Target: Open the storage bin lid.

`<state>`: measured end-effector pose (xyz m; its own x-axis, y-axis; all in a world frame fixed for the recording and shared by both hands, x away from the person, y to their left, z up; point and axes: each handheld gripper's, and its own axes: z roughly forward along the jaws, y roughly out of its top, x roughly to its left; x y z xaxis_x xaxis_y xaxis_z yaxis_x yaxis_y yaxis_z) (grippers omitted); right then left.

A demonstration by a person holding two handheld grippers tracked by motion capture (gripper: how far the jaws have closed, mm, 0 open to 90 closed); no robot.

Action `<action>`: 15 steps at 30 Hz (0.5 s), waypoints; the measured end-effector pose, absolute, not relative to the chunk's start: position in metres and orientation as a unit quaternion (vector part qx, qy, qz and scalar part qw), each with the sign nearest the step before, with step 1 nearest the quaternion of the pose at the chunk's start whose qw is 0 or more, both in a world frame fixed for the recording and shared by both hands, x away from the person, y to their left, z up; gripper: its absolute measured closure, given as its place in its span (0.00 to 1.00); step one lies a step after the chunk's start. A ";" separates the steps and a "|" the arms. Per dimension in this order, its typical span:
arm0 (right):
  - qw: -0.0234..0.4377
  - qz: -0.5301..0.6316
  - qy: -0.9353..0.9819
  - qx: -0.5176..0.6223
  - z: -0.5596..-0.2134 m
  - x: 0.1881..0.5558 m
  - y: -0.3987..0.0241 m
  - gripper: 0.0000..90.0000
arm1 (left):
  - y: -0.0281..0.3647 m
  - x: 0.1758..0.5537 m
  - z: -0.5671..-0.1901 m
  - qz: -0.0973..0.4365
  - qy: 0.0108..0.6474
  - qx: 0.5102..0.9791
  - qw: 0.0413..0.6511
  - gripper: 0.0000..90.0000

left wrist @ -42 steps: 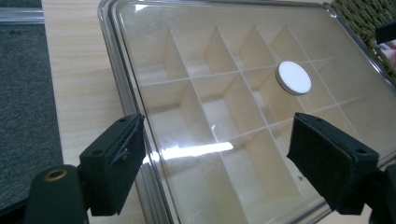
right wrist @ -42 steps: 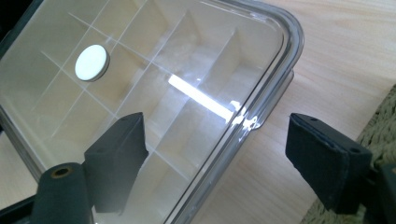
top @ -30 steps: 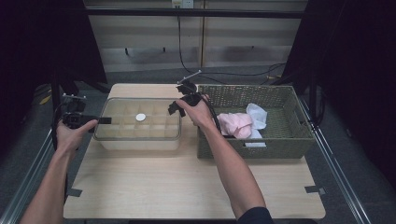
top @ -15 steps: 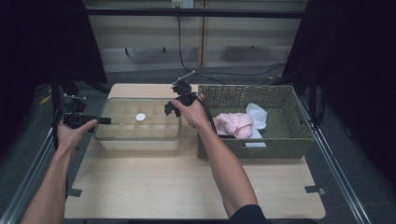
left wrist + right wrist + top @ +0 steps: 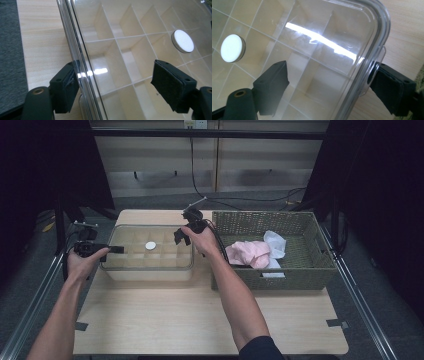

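In the high view, a clear plastic compartment box sits on the far left part of the wooden table, with a small white disc on its lid near the middle. Just to its right stands a woven basket holding a pink cloth and a white cloth. The left gripper comes in level at the box's left edge, and the right gripper is at the box's far right corner, its hand over the gap between box and basket. In the left gripper view, the jaws stand spread, straddling the box's rim: the left-hand pad lies against the outer side of the rim, while the other pad hovers above the lid, clear of it, so nothing is clamped. The white disc shows farther on, over the cream dividers. In the right gripper view, the jaws are likewise released and have just been opening, with the box's rounded corner and its small latch tab between them; the right-hand pad sits just beside the tab on the outside, the left-hand pad over the lid, and the pads do not press on the box. The white disc appears at the left.
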<state>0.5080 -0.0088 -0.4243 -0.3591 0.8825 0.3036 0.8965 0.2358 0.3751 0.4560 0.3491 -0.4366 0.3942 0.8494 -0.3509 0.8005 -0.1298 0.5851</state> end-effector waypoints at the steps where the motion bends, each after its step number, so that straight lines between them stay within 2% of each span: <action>1: 0.014 -0.247 -0.787 -0.565 -0.425 0.508 -0.008 0.19 | 0.349 0.456 -0.437 0.031 0.552 0.748 0.367 0.26; 6: 0.010 -0.241 -0.789 -0.565 -0.425 0.509 -0.006 0.18 | 0.350 0.458 -0.438 0.023 0.550 0.749 0.369 0.26; 11: 0.010 -0.238 -0.794 -0.559 -0.425 0.509 -0.003 0.16 | 0.346 0.463 -0.441 0.021 0.555 0.746 0.368 0.18; 15: 0.007 -0.237 -0.794 -0.560 -0.424 0.510 -0.003 0.19 | 0.345 0.464 -0.438 0.019 0.558 0.747 0.360 0.21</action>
